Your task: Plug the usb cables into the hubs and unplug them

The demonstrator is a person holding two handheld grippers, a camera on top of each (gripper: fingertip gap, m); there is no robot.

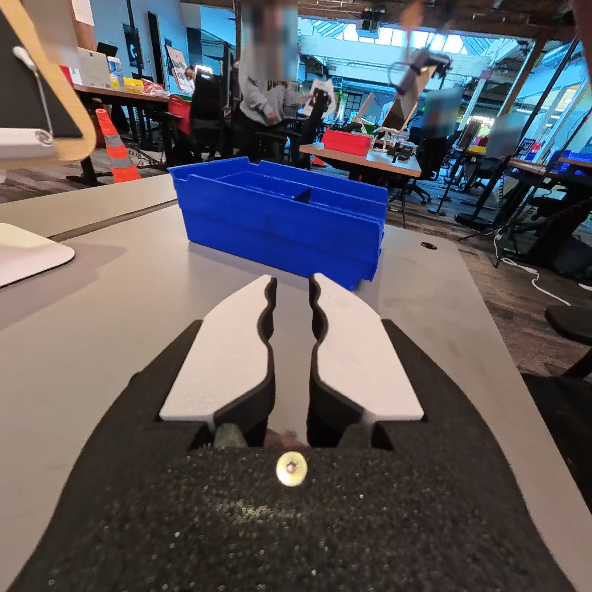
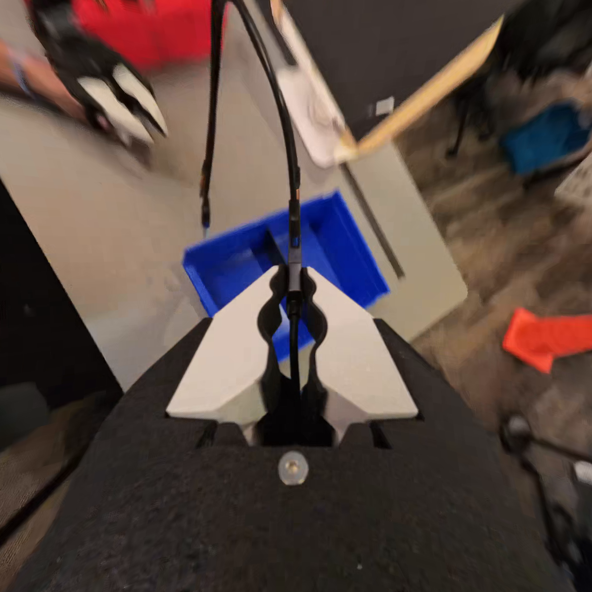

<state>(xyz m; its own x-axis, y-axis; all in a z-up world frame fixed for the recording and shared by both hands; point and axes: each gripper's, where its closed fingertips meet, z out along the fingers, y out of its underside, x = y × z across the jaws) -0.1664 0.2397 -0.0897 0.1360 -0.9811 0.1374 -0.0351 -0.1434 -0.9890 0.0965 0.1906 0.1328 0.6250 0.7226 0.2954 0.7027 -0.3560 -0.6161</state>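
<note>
My right gripper (image 2: 293,269) is shut on a black USB connector (image 2: 294,278) and holds it high above the blue bin (image 2: 352,256). The black cable (image 2: 282,112) arcs up from the connector, and its other end (image 2: 205,208) hangs free over the grey table (image 2: 96,208). The view is blurred, so I cannot tell a hub from a plug. My left gripper (image 1: 292,280) is open and empty, low over the table (image 1: 128,320), just in front of the bin (image 1: 278,224). It also shows in the right wrist view (image 2: 128,105). The bin has a divider and looks empty.
A white monitor base (image 1: 28,253) stands on the table at the left. The table's edge runs down the right side, with a small hole (image 1: 428,245) near it. An orange cone (image 1: 115,147), a person (image 1: 266,96) and other desks lie beyond. A red bin (image 2: 144,28) sits behind the left gripper. Some 35 cm of space lies between my two pairs of fingers.
</note>
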